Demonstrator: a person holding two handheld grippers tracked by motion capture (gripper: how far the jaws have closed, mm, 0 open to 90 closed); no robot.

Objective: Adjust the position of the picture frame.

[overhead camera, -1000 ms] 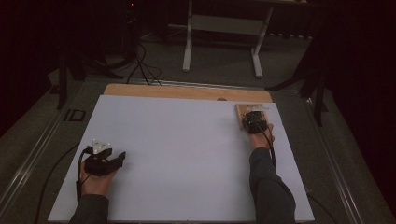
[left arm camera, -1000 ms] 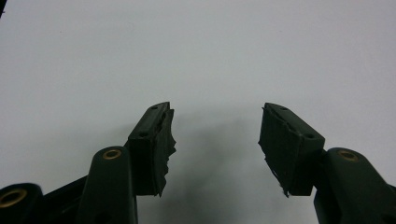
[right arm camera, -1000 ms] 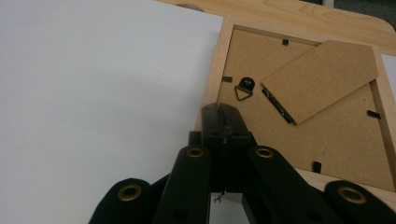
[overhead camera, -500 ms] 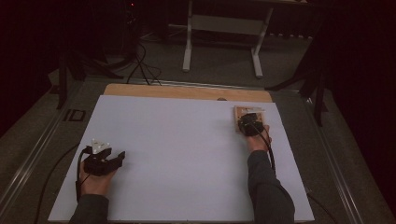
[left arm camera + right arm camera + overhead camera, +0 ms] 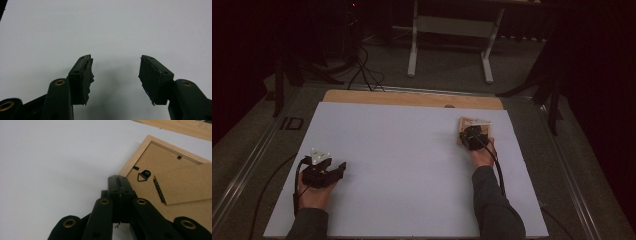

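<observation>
The right tool (image 5: 473,134) is clenched, its two jaws pressed flat together with nothing between them. In the right gripper view the closed tips (image 5: 119,182) sit at the near wooden edge of a picture frame (image 5: 175,167); whether they touch that edge cannot be told. The picture frame lies face down on the tabletop (image 5: 402,150), directly ahead of the right tool and to its right in that view. Its brown backing board faces up. A small black triangular hanging ring (image 5: 144,175) is fixed to the backing just beyond the tips. A fold-out stand panel (image 5: 185,185) of the same brown board lies flat on the backing, hinged along a dark strip to the right of the ring.

In the high view the picture frame (image 5: 466,123) projects past the far side of the right tool, near the far right corner of the white tabletop.

The left tool (image 5: 323,170) is released: its jaws stand well apart over bare white surface, with nothing between the pads (image 5: 86,75). It rests near the left edge, well apart from the picture frame.
</observation>
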